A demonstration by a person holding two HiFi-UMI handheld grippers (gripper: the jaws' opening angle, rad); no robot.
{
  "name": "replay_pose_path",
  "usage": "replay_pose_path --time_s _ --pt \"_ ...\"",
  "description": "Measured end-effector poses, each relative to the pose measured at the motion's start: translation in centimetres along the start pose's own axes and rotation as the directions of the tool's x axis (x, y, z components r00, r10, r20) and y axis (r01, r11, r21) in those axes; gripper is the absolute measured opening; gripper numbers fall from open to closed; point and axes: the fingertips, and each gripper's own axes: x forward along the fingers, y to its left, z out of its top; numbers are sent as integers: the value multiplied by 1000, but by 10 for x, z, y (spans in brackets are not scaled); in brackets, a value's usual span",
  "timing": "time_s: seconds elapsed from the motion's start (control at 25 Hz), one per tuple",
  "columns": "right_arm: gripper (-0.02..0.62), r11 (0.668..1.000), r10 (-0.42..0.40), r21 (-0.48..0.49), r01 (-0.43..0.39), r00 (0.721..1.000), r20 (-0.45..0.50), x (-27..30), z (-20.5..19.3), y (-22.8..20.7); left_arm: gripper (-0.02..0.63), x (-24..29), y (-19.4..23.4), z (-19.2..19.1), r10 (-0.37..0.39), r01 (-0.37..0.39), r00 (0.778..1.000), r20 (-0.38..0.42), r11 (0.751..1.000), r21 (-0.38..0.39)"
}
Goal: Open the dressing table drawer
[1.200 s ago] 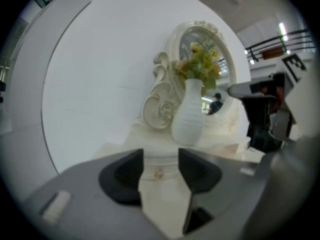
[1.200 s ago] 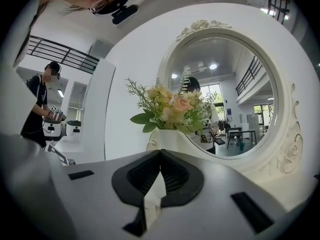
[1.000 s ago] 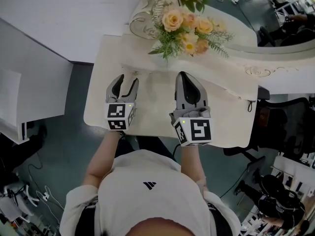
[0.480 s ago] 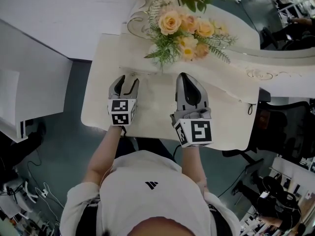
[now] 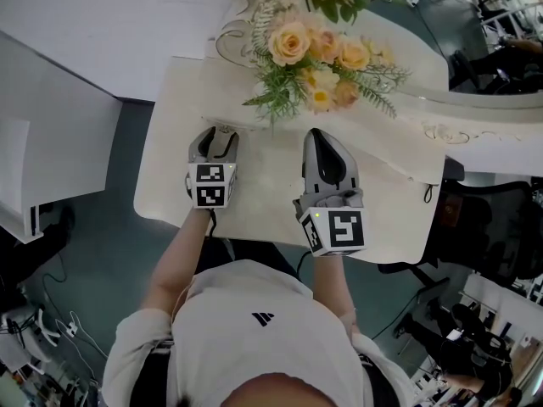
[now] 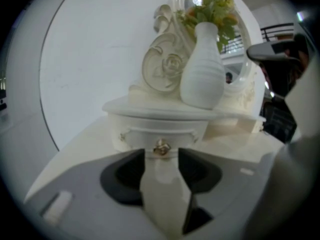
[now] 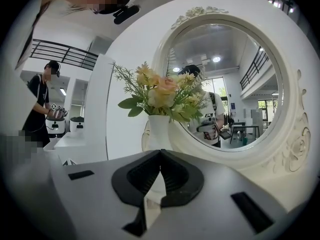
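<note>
My left tongs (image 5: 215, 136) are spread, with the little gold knob (image 6: 161, 147) right at the tips and in line with the gap, not pinched. That knob's on the small drawer (image 6: 160, 133), which is closed and tucked under the ledge holding the white vase (image 6: 202, 69). My right tongs (image 7: 160, 153) are pressed together on nothing, hovering over the cream surface (image 5: 271, 189) and facing the round mirror (image 7: 225, 84).

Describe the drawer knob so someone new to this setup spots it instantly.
Start at the cream dressing table and its round mirror. By the mirror, a white ribbed vase stands on a small raised drawer; the knob sits mid-front. Its gold stands out from the cream around it.
</note>
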Motion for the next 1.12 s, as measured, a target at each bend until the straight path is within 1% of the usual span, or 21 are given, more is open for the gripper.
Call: replay_pose_path --time_s 0.44,0.52,0.56,0.68,0.8,0.92,1.12 --pt "-3 1000 6 3 -6 1000 -5 5 -2 -4 199 6 -2 2 11 -10 999 -37 999 32" --pt "-3 1000 4 4 -4 1000 -5 5 -2 -5 175 7 -2 2 17 -16 999 -42 999 28" --pt "-3 1000 4 4 -3 1000 -5 5 -2 -6 150 7 -1 2 20 -19 999 -43 1000 23" --pt "-3 1000 3 6 -3 1000 -3 6 -2 -8 126 7 -2 2 22 -22 999 -41 1000 15" --pt "-3 1000 3 8 -3 1000 -1 5 -2 -9 121 7 -3 2 21 -20 999 -43 999 24" --pt "-3 1000 7 4 -7 1000 -1 6 -2 -8 117 7 -3 2 21 -19 998 -53 998 54" --pt "-3 1000 11 5 -11 1000 5 5 0 -8 112 4 -5 0 22 -18 998 -60 998 64"
